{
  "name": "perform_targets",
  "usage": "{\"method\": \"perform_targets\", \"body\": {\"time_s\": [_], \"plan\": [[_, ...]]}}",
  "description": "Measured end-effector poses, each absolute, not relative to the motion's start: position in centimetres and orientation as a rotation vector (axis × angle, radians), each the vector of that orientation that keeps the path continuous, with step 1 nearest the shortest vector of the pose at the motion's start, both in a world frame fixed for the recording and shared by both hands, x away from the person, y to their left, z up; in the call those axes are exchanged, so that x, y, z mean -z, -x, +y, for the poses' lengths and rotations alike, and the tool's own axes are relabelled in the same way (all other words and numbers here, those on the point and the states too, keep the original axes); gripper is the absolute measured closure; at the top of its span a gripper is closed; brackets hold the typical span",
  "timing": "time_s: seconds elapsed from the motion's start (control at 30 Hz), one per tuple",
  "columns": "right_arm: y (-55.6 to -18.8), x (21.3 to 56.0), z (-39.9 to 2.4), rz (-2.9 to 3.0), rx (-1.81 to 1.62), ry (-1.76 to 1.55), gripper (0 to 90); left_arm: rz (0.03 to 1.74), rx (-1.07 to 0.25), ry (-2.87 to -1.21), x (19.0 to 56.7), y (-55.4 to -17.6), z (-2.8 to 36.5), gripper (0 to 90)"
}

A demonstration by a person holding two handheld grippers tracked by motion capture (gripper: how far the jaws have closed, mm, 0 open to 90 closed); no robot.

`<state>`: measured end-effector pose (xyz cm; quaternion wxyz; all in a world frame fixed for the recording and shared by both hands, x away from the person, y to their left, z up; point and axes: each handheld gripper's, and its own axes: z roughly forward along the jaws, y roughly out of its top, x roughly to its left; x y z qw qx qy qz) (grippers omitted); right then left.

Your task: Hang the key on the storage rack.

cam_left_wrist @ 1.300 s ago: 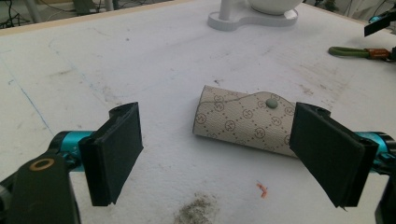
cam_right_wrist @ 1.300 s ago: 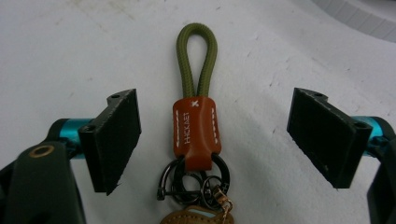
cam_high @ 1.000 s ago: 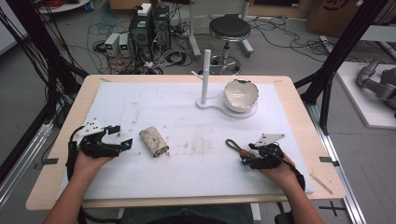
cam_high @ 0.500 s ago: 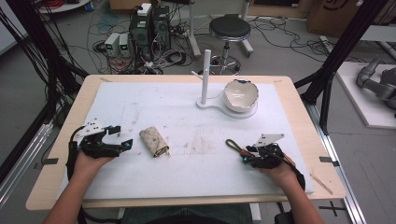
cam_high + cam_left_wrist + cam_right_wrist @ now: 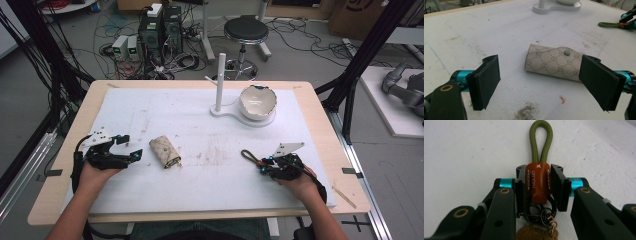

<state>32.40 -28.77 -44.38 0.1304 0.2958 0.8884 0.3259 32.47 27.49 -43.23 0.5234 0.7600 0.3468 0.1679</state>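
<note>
A beige patterned key pouch (image 5: 165,151) (image 5: 554,63) with a green snap lies on the white mat, left of centre. My left gripper (image 5: 131,148) (image 5: 546,83) rests just left of it, open, jaws wide apart with the pouch a little beyond them. My right gripper (image 5: 261,165) (image 5: 539,183) is shut on a keychain: its brown leather tab (image 5: 537,181) is clamped between the jaws, and the olive cord loop (image 5: 248,156) (image 5: 541,140) sticks out ahead onto the mat. Key rings and a tan fob (image 5: 537,233) hang behind the jaws.
A white stand with an upright post (image 5: 219,80) and a broken-edged white bowl (image 5: 257,102) on its base sits at the back, right of centre. The mat (image 5: 200,120) has dirt smudges near the middle. A stool and cables stand on the floor beyond the table.
</note>
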Motion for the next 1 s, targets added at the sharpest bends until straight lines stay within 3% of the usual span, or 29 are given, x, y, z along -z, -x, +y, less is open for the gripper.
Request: {"method": "perform_targets", "body": {"time_s": [0.57, 1.0], "plan": [[-32.4, 42.9, -29.3, 2.479, -1.063, -0.867, 72.6, 0.833, -0.404, -1.821, 43.2, -32.5, 27.6, 17.2], [-32.8, 39.0, -29.0, 2.316, -1.181, -0.816, 72.6, 0.842, -0.416, -1.813, 43.2, -32.2, 27.6, 17.2]]}}
